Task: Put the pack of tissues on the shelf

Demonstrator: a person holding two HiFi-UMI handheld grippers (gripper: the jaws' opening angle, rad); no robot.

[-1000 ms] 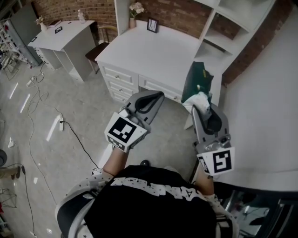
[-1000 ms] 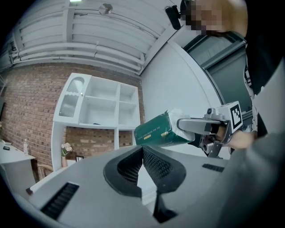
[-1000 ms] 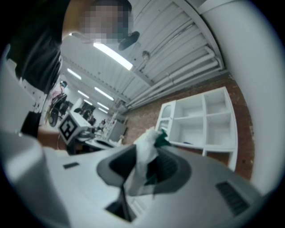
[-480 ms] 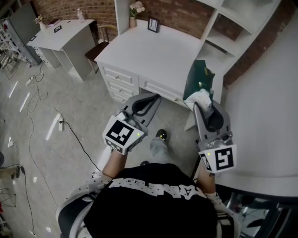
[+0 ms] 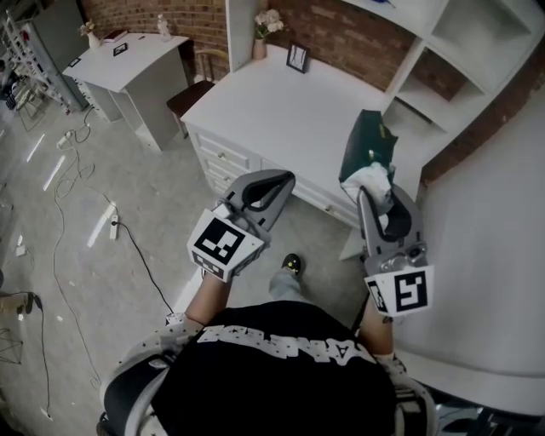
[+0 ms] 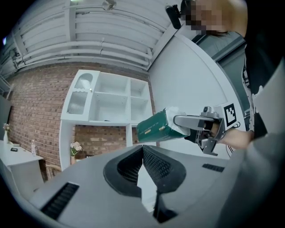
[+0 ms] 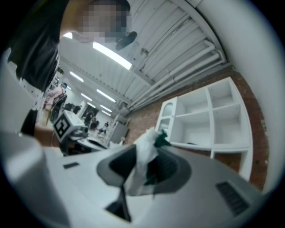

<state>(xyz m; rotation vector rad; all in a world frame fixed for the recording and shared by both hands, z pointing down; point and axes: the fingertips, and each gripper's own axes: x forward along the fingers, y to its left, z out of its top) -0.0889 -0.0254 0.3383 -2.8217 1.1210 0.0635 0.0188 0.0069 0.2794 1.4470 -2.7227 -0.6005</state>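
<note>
A dark green pack of tissues with a white crumpled end hangs in the air in front of the white desk, and my right gripper is shut on that white end. The left gripper view shows the pack of tissues sticking out of the right gripper toward the shelf unit. In the right gripper view white wrapping fills the jaws. My left gripper hovers left of it, jaws together and empty. The white shelf unit stands at the desk's right end.
A flower vase and a small picture frame stand at the back of the desk. A second small white table with a chair is to the left. Cables lie on the floor. A curved white wall is on the right.
The view has shifted so the desk and shelf sit lower and closer. A foot has come forward below. Both grippers keep their places and the pack stays held.
</note>
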